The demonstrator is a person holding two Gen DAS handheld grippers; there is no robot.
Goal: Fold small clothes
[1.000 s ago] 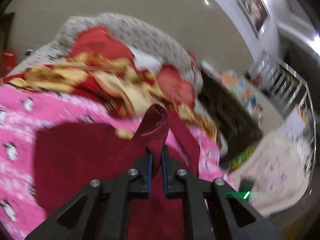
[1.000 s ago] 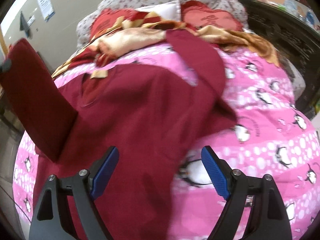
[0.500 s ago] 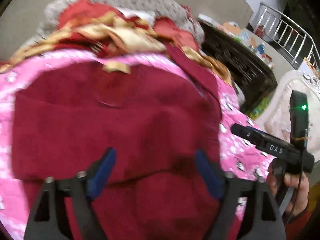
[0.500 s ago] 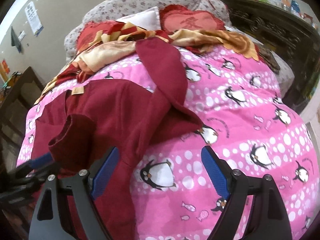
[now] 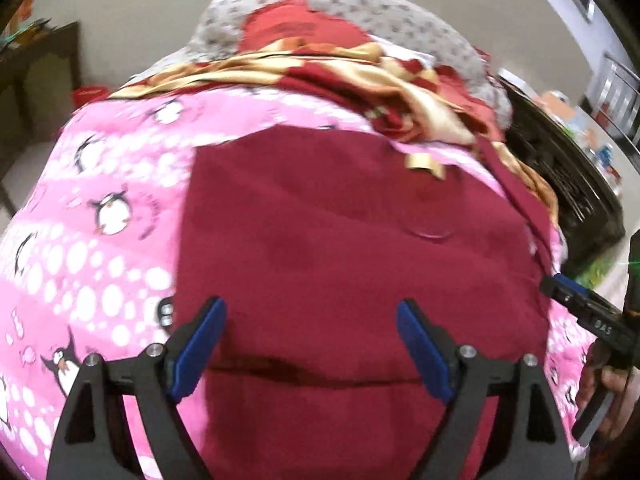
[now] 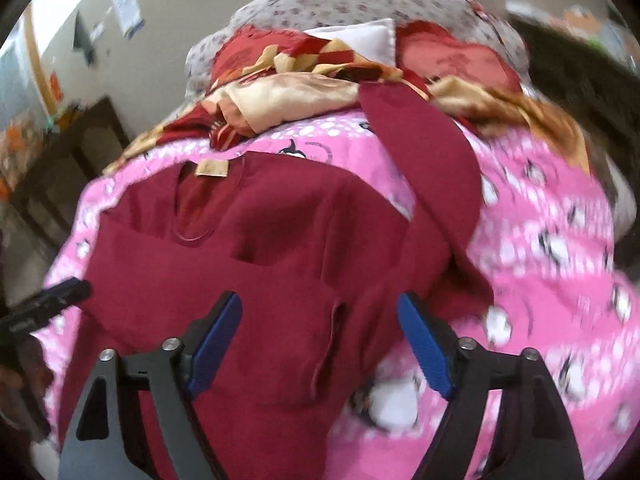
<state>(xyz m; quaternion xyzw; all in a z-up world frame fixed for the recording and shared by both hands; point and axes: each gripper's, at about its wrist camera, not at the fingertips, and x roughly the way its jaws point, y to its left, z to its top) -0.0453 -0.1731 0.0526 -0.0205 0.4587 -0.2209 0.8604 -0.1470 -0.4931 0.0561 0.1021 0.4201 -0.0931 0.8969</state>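
Note:
A dark red top (image 5: 352,248) lies on the pink penguin bedcover (image 5: 96,208), its left sleeve folded in across the body. In the right wrist view the top (image 6: 256,264) shows its neckline with a tan label (image 6: 212,168), and its right sleeve (image 6: 424,152) stretches away up the bed. My left gripper (image 5: 310,344) is open and empty just above the near part of the top. My right gripper (image 6: 320,336) is open and empty over the top's right side. The right gripper's tip shows at the edge of the left wrist view (image 5: 576,304).
A red and gold blanket (image 6: 304,80), red cushions and a grey floral pillow (image 5: 360,4) are heaped at the head of the bed. A dark wooden cabinet (image 5: 568,184) stands to the right of the bed. Dark furniture (image 6: 60,168) stands to the left.
My left gripper let go of the left sleeve, which now lies folded across the body, and opened. Both grippers have drawn in over the near part of the top.

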